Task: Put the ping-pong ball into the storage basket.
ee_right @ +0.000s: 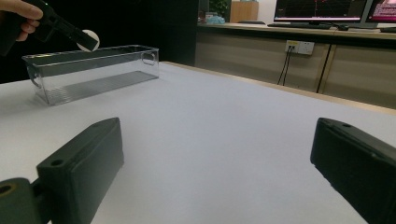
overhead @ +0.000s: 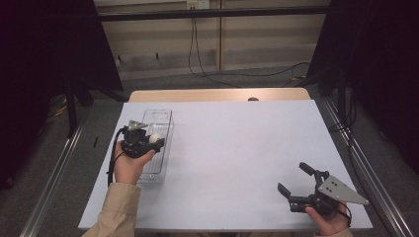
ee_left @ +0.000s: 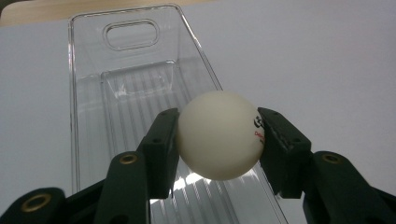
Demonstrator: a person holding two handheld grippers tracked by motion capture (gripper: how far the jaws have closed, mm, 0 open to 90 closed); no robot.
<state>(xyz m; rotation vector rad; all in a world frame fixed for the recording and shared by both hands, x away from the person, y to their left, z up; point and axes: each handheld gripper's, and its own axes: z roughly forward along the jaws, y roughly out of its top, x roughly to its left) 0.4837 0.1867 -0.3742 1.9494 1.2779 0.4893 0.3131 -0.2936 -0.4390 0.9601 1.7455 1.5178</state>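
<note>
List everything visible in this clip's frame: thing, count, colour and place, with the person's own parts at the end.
ball: 1, white with a small printed mark, clamped in the left gripper above the bin
bin: 1, clear plastic, long with ribbed floor and handle cutouts, on the table's left side
table: 1, white top with a wooden far edge, centre of the high view
cables: a few, black, on the floor beyond the table
monitors: at least 2, lit, on a counter in the right gripper view
left gripper: 1, black, shut on the ball over the bin
right gripper: 1, black with grey plate, jaws open, near the table's right front corner
sleeve: 1, beige, on the left forearm
</note>
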